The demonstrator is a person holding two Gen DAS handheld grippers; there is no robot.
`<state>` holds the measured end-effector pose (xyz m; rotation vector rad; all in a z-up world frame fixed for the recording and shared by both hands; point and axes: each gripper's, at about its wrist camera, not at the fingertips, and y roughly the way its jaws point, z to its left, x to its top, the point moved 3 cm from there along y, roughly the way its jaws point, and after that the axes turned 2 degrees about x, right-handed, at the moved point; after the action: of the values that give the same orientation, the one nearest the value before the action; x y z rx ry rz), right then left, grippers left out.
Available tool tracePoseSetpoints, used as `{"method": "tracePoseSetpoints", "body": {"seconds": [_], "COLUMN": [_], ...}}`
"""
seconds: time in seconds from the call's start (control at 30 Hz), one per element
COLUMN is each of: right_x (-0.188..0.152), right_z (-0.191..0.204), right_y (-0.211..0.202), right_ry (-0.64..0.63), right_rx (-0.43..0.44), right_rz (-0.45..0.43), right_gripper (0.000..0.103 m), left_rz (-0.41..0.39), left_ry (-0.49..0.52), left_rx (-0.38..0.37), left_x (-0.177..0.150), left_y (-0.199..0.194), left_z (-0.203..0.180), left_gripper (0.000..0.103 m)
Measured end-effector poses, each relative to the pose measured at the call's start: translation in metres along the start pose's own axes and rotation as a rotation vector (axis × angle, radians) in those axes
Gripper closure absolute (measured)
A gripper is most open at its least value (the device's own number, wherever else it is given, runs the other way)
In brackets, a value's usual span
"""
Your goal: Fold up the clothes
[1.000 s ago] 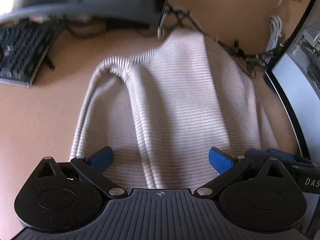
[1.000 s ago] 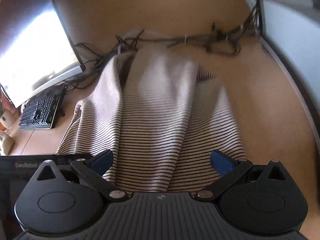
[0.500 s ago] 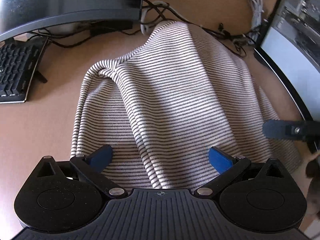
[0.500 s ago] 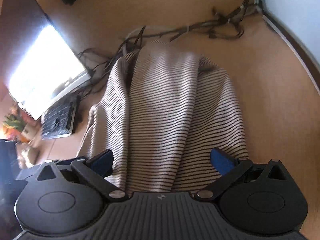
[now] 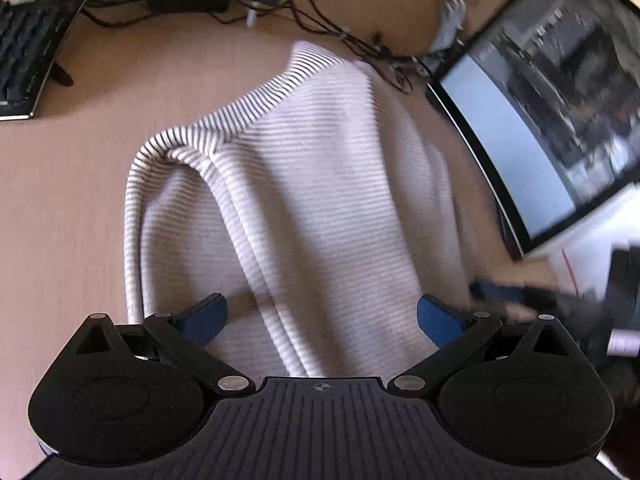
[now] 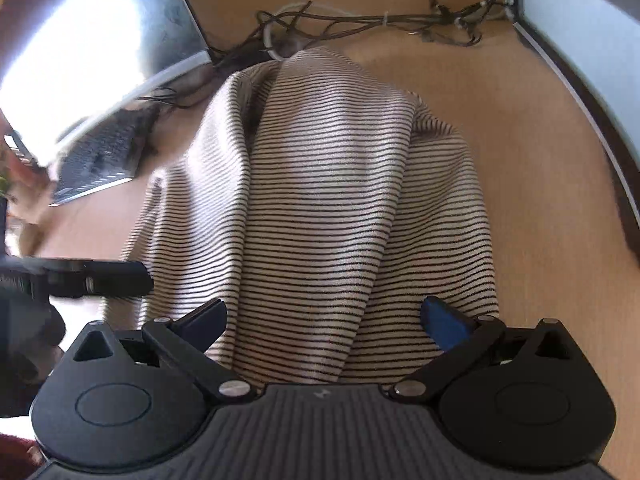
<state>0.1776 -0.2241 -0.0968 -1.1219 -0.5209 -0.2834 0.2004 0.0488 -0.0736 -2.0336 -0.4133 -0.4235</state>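
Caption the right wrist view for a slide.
Right gripper, fingers spread wide, over a striped garment draped on a wooden desk.

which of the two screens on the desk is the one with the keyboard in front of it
The glare-washed monitor left of the striped knit garment: the black keyboard lies under its lower edge. The grey screen on the right has only cables nearby.

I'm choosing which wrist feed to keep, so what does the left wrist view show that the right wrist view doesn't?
Only the left wrist view shows the lit monitor with its screen content. Only the right wrist view shows the cable bundle sharply, plus a glare-washed screen. Both show the striped garment on the desk, a keyboard, and open jaws.
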Motion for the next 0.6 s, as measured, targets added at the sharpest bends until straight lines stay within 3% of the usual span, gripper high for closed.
{"method": "tracePoseSetpoints", "body": {"seconds": [0.07, 0.23, 0.43, 0.53, 0.6], "right_x": [0.002, 0.004, -0.001, -0.004, -0.004], "right_z": [0.003, -0.005, -0.012, -0.009, -0.004], "right_y": [0.001, -0.004, -0.009, -0.009, -0.008], "right_ry": [0.023, 0.083, 0.065, 0.038, 0.013], "right_rx": [-0.032, 0.007, 0.069, 0.061, 0.041], "right_rz": [0.0, -0.001, 0.003, 0.002, 0.007], "right_gripper": [0.0, 0.0, 0.0, 0.0, 0.0], "left_rz": [0.002, -0.026, -0.303, -0.54, -0.621], "left_ry": [0.003, -0.017, -0.244, -0.275, -0.335], "left_rx": [-0.015, -0.054, -0.124, 0.005, 0.083], "left_x": [0.005, 0.016, 0.058, 0.082, 0.096], "left_y": [0.004, 0.021, -0.029, -0.078, -0.104], "left_z": [-0.004, -0.019, -0.011, 0.013, 0.041], "left_gripper": [0.0, 0.0, 0.003, 0.003, 0.001]}}
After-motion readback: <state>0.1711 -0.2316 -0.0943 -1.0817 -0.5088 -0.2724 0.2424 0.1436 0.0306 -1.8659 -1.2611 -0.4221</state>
